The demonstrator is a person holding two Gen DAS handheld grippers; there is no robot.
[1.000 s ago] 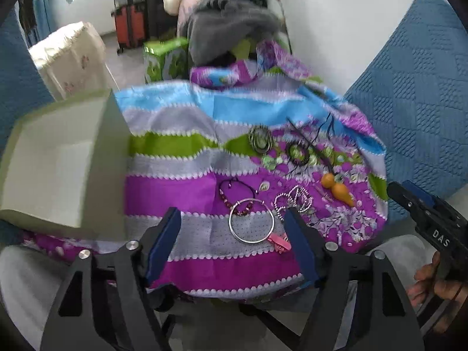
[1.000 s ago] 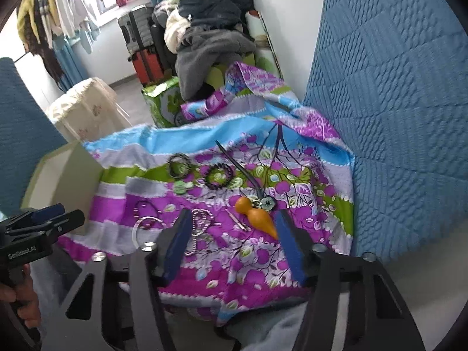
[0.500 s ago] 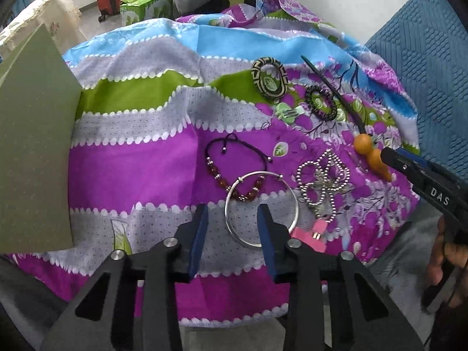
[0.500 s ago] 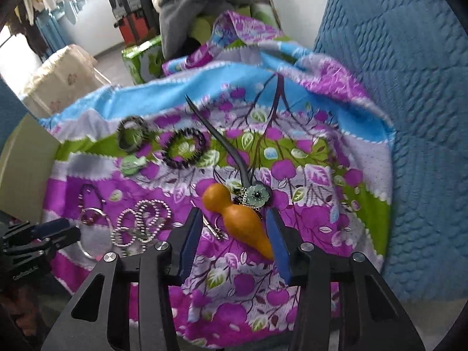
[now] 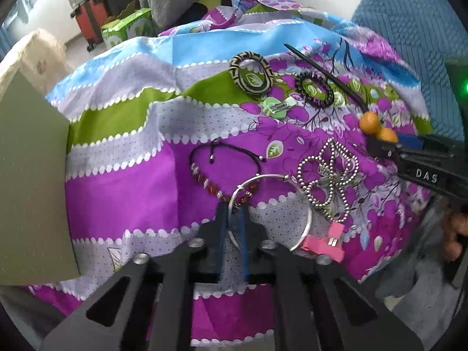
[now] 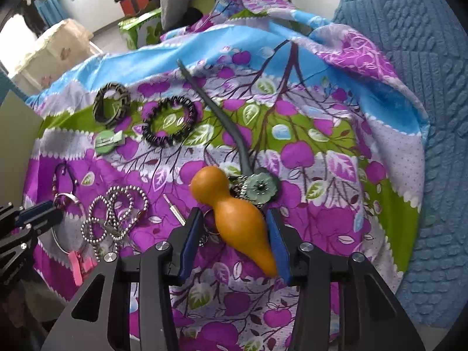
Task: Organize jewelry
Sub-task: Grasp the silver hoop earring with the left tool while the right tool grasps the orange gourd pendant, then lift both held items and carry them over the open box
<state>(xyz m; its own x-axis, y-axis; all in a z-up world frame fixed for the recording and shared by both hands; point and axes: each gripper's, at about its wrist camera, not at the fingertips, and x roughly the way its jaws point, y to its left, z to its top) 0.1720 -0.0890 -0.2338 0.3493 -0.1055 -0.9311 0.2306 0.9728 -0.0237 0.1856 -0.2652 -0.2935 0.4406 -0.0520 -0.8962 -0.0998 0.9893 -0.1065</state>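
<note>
The left gripper (image 5: pixel 232 219) is clamped on the silver bangle (image 5: pixel 270 212) (cloth beneath). The right gripper (image 6: pixel 234 222), closing, straddles the orange gourd pendant (image 6: pixel 231 210).

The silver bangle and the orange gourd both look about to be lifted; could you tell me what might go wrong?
1. The left gripper pinches only the bangle's thin rim; it may slip or drag the pink clip touching it.
2. The right gripper's closing fingers straddle the smooth, tapered gourd, which could squirt out.

Silver bangle (image 5: pixel 270 210) flat on purple patterned cloth (image 5: pixel 122 181), beside bead chain (image 5: pixel 327 181); orange gourd pendant (image 6: pixel 234 216) lying further right.
</note>
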